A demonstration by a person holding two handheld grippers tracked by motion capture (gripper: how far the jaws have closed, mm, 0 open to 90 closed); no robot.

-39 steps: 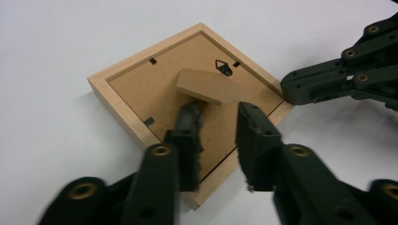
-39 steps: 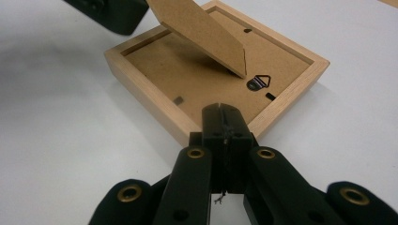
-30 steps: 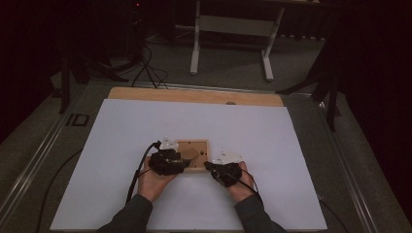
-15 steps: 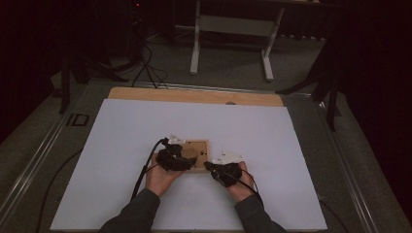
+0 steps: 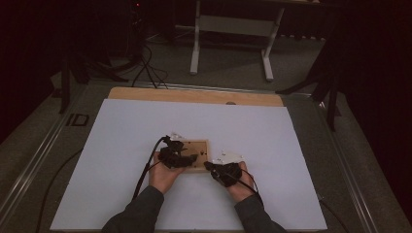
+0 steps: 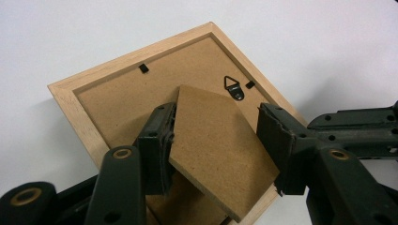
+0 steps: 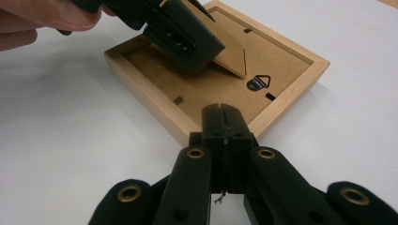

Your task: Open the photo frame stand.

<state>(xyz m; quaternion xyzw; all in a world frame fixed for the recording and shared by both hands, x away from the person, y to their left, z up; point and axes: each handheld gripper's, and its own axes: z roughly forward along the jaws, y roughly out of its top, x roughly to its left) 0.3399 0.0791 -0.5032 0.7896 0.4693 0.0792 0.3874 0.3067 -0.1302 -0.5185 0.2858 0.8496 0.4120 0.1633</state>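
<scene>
The frame (image 5: pixel 188 154) lies face down mid-table, near the person, so its back can be worked. The left gripper (image 6: pixel 213 140), jaws just narrowing around the raised stand (image 6: pixel 218 152), hasn't clamped it. The right gripper (image 7: pixel 224 123), jaws closed on nothing, braces the frame's right edge.

1. The high view looks forward and down from above the person's side of the worktop (image 5: pixel 121 145), far enough off to take in the whole white sheet and the floor beyond it.
2. The left gripper view rides close on the left tongs (image 6: pixel 213 154), looking steeply down along its jaws onto the picture frame (image 6: pixel 117 103).
3. The right gripper view sits low on the right tongs (image 7: pixel 224 126), facing almost level across the worktop.
4. All three views share the frame's back with its hanger.
</scene>
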